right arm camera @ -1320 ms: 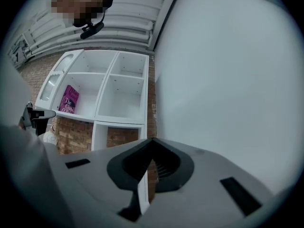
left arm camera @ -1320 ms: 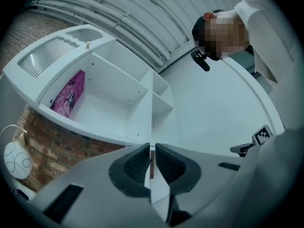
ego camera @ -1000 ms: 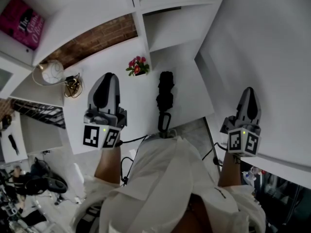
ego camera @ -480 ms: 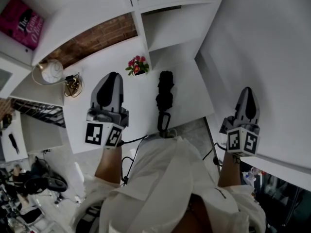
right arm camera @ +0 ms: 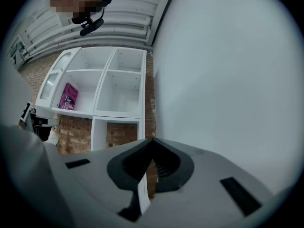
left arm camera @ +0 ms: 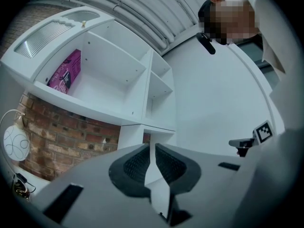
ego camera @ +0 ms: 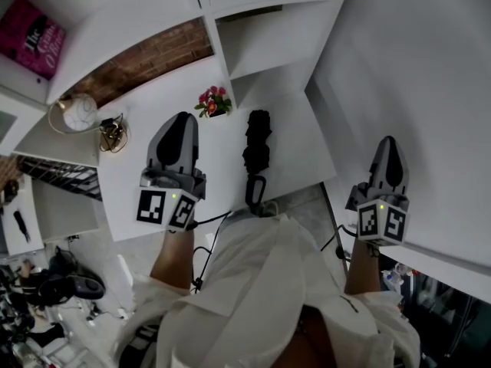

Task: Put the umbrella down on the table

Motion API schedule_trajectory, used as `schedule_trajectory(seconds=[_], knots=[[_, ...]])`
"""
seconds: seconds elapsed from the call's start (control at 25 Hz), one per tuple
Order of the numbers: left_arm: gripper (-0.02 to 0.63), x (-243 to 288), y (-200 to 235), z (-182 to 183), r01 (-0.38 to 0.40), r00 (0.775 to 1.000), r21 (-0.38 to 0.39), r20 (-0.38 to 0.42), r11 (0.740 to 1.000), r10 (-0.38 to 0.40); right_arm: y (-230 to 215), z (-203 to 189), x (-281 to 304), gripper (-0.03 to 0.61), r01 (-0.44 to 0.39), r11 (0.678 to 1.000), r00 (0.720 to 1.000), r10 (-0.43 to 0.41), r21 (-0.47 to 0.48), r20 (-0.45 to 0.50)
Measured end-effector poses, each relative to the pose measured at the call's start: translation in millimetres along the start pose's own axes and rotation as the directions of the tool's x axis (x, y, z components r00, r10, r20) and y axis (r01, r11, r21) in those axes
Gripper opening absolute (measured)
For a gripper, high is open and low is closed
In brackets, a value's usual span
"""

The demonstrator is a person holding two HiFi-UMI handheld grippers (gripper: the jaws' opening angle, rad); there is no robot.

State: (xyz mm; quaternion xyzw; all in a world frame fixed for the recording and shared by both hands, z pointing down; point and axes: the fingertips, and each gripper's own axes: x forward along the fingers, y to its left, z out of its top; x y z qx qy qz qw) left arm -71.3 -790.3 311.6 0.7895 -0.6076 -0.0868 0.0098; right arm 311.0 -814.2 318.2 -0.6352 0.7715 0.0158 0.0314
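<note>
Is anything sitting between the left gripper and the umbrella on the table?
Nothing visible. The left gripper hovers beside the folded umbrella, which already lies on the white table, with only bare tabletop between them. The small flower pot stands farther back, out of that gap.

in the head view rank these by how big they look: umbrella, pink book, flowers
1. umbrella
2. pink book
3. flowers
The book may sit nearer the camera, so this is apparent size only.
</note>
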Motion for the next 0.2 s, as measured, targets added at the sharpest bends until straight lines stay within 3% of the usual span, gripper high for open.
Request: schedule_trajectory(seconds=[0.2], knots=[[0.055, 4.7, -2.5, -1.8, -0.014, 1.0, -0.004, -0.007, 1.0, 0.014, -4.0, -2.5, 3.3, 0.017, -0.008, 1.0, 1.0, 0.008, 0.005, -0.004]])
